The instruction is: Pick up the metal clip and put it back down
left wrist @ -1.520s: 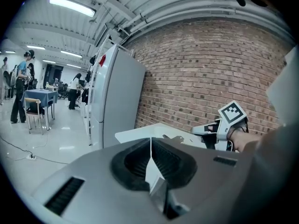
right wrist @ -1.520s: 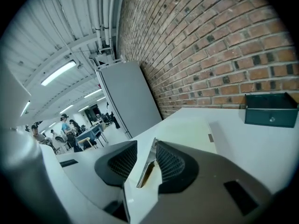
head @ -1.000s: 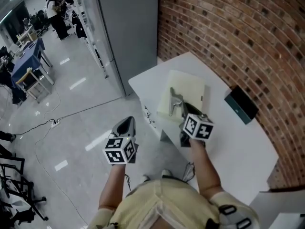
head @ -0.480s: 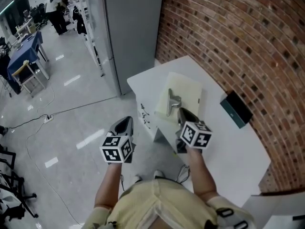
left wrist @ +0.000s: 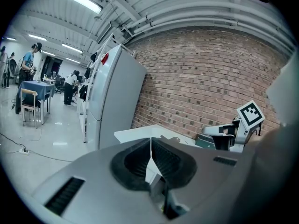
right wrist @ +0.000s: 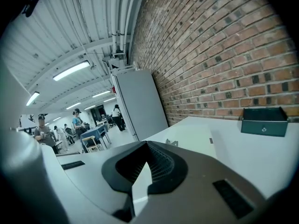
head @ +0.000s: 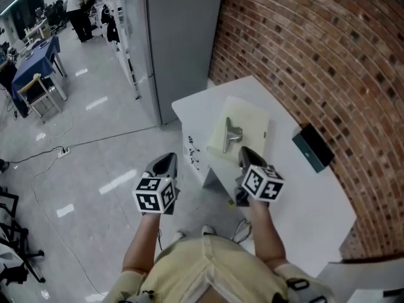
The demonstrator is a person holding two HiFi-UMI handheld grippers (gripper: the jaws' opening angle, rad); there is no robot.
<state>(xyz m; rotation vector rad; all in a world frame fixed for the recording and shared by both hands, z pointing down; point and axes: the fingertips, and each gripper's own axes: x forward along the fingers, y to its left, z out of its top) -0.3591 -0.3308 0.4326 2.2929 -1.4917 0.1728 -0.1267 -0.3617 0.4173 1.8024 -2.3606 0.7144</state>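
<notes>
The metal clip (head: 232, 133) lies on a cream pad (head: 251, 120) on the white table (head: 303, 194). My right gripper (head: 245, 151) hovers just short of the pad's near edge, pointing at the clip, its jaws shut with nothing between them. In the right gripper view the clip (right wrist: 171, 143) shows small beyond the shut right gripper (right wrist: 147, 144). My left gripper (head: 166, 163) hangs over the floor, left of the table, and in the left gripper view the left gripper (left wrist: 150, 141) has its jaws together and empty.
A dark green box (head: 314, 148) sits on the table by the brick wall (head: 328, 55). A tall grey cabinet (head: 183, 36) stands behind the table's far corner. Shiny floor (head: 82, 169) lies to the left, with people and furniture far off.
My right gripper has drawn back a little from the clip toward the person. The clip stays on the pad. The left gripper has hardly moved.
</notes>
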